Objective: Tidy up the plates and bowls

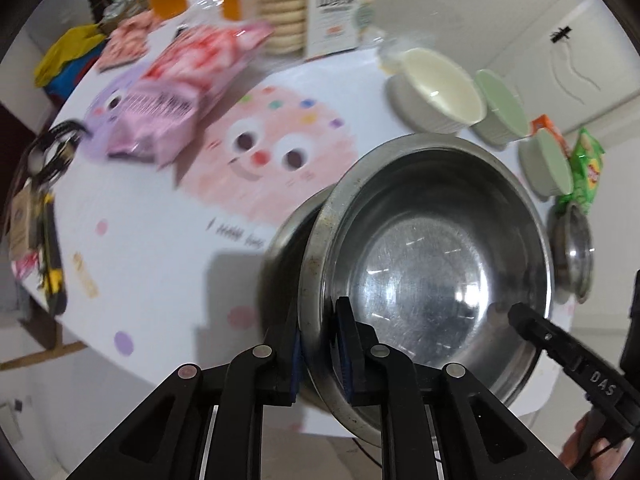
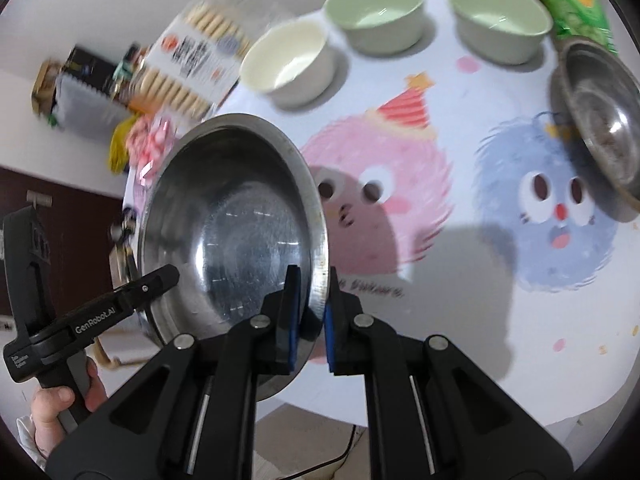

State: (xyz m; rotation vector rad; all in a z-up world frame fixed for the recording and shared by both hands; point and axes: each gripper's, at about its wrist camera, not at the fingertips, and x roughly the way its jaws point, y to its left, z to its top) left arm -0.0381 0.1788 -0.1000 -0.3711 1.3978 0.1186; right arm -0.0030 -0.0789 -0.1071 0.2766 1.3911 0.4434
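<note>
Gripping the rim of the large steel bowl (image 1: 432,264) from opposite sides, the left gripper (image 1: 320,344) and the right gripper (image 2: 311,312) both had their jaws closed on it. The bowl was tilted, raised above the printed tablecloth (image 2: 460,300). Behind it stood a cream bowl (image 2: 286,62) and two green bowls (image 2: 374,10).

Motion smears the pink snack bag (image 1: 176,92); the biscuit box (image 1: 334,4) is cropped at the top edge.
</note>
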